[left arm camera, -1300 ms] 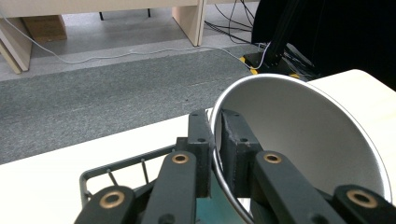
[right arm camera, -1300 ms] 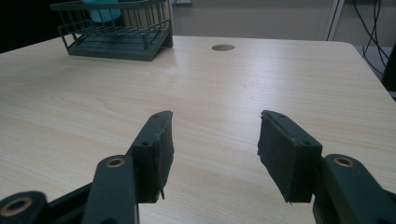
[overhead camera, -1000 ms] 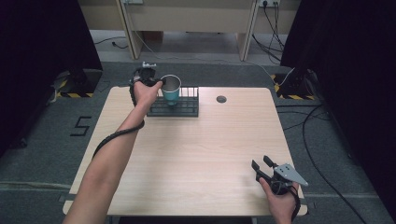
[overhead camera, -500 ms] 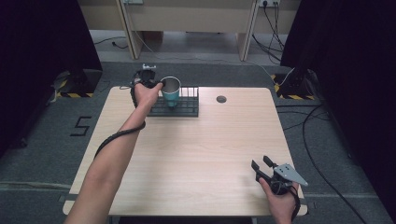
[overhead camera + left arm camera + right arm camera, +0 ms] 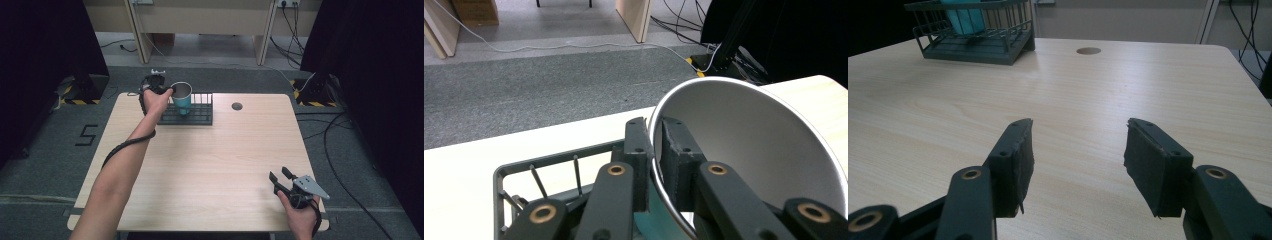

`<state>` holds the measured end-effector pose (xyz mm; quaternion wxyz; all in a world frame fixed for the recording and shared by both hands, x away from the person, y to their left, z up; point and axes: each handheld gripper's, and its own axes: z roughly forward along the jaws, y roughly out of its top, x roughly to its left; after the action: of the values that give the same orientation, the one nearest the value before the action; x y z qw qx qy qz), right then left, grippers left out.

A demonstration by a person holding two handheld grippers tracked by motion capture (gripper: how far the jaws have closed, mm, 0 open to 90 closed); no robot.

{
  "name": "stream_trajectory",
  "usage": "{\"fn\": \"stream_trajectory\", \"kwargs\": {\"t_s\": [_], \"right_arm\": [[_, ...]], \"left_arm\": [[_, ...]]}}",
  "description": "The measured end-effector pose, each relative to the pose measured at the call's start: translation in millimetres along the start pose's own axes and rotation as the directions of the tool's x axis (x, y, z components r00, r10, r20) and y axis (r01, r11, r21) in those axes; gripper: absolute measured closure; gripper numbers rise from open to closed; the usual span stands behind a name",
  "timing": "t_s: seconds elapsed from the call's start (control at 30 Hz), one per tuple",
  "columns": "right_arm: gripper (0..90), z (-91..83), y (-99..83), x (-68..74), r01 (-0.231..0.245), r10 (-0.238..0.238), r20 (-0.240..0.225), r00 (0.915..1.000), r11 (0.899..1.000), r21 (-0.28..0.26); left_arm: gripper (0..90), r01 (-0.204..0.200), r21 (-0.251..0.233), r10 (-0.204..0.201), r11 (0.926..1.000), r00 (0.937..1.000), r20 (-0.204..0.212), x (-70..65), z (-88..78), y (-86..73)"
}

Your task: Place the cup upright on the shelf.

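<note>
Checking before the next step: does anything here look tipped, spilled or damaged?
Nothing stands out. The teal cup sits in the wire rack, its rim pinched by the left gripper; no spill shows.

- Even overhead light falls on the pale desk (image 5: 210, 165); the surroundings at both sides sink into black.
- Shadows are faint and soft.
- All pictures are slightly soft and grainy.
- Near tongs (image 5: 1075, 160) look a little blurred.

Both forearms are bare. Each black hand-held gripper, left (image 5: 170, 90) and right (image 5: 279, 176), shows brass-ringed pivots; the right carries a grey three-cornered plate, lower right; a black cable trails from the left.
</note>
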<state>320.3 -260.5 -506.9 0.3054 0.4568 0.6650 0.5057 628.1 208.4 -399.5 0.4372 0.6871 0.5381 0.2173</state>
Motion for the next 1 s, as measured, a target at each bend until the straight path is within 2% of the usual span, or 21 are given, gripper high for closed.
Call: {"fn": "stream_trajectory", "kwargs": {"t_s": [0.27,0.37,0.43,0.5,0.57,0.7,0.8,0.93,1.0], "right_arm": [[45.1,0.2,-0.3,-0.2,-0.002,0.002,-0.001,1.0,1.0,0.003],[45.0,0.4,-0.3,0.1,0.001,-0.001,-0.002,1.0,1.0,0.003],[45.0,0.1,-0.2,0.0,0.0,0.0,-0.001,1.0,1.0,0.003],[45.0,0.1,-0.2,0.0,-0.001,0.001,0.0,1.0,1.0,0.003],[45.0,0.2,-0.4,-0.1,-0.001,0.001,-0.001,1.0,1.0,0.003],[45.0,0.4,-0.3,0.4,0.0,0.0,-0.003,1.0,1.0,0.004],[45.0,0.6,-0.3,0.4,0.0,0.0,-0.003,1.0,1.0,0.004],[44.9,1.3,-0.6,0.8,-0.001,0.001,-0.002,1.0,1.0,0.005],[44.9,1.3,-0.5,1.0,0.0,0.0,-0.002,1.0,1.0,0.006]], "left_arm": [[74.3,0.028,0.002,-0.028,0.9996,0.9996,0.001,3.2,1.5,-1.7],[64.1,0.042,0.003,-0.042,0.9991,0.9991,0.009,3.4,2.2,-2.1],[56.1,0.041,-0.01,-0.041,0.9991,0.9991,-0.007,3.6,1.1,-2.8],[54.5,0.051,-0.012,-0.051,0.9986,0.9987,-0.002,4.1,0.6,-3.7],[48.4,0.057,-0.013,-0.057,0.9983,0.9983,-0.003,4.5,0.1,-4.8],[41.8,0.063,-0.02,-0.063,0.9978,0.9979,-0.012,5.7,-2.2,-4.6],[38.7,0.068,-0.042,-0.068,0.9968,0.9975,-0.018,5.5,-6.1,-1.0],[34.2,0.063,-0.045,-0.064,0.997,0.9977,-0.02,4.5,-11.6,4.1],[35.1,0.059,-0.045,-0.059,0.9973,0.9982,-0.013,4.1,-14.1,5.4]]}}
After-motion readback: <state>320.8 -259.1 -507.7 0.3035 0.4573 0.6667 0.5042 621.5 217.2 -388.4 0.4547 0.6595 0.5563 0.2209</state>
